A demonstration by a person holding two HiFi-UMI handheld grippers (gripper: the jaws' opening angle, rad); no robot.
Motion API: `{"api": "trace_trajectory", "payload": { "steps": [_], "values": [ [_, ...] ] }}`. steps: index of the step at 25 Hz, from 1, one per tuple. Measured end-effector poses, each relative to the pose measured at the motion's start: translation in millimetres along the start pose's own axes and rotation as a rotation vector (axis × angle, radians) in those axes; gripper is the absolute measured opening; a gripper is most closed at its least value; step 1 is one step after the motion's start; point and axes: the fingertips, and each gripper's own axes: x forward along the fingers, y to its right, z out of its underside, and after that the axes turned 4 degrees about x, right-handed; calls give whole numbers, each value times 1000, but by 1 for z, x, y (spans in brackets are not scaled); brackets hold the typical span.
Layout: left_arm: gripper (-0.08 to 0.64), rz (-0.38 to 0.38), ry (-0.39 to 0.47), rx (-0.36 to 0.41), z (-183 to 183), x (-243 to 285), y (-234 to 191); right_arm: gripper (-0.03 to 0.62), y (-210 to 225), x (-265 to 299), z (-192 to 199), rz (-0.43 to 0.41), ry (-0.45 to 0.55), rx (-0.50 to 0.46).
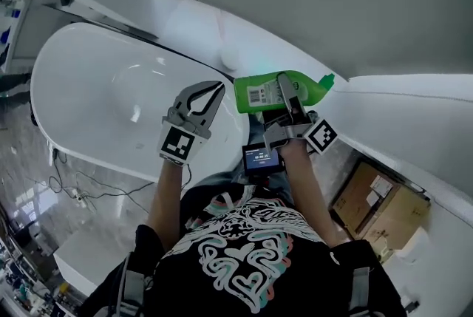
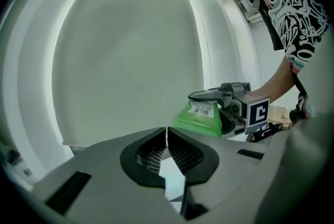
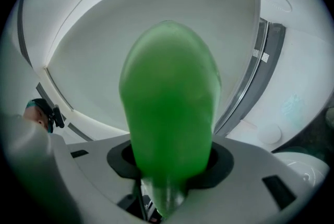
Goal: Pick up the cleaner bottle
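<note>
- My right gripper (image 1: 285, 84) is clamped on the green cleaner bottle (image 1: 313, 89). In the right gripper view the bottle (image 3: 168, 103) fills the gap between the two jaws, and both dark pads press its sides.
- In the head view the bottle sits just right of the frame's centre. It lies on its side in the air, with its cap pointing to the right of the frame and its barcode label towards the left.
- My left gripper (image 1: 219, 88) is closed and empty. In the left gripper view its jaw tips (image 2: 166, 131) meet with nothing between them.
- It hovers just left of the bottle in the head view, near it but not touching.
- The left gripper view also shows the bottle (image 2: 201, 119) right of centre, with one jaw of my right gripper across its top.
- The white bathtub (image 1: 89, 79) takes up the upper left of the head view, below my left gripper.
- A cardboard box (image 1: 378, 206) sits at the lower right of the head view.
- Thin cables (image 1: 81, 191) trail over the floor at the lower left.
</note>
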Motion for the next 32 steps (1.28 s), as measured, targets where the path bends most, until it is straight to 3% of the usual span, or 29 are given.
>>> {"api": "trace_trajectory", "payload": {
  "steps": [5,14,32],
  "values": [
    [21,-25,27,-3,-8,-13,-9,202,-16,0,0,-4,54,-16],
    [21,-10,36,19,-26,-27,-1,201,-31,-9,0,-17,117,46],
    [21,1,43,22,-28,-22,-5,201,-31,-10,-10,-8,149,50]
  ]
}}
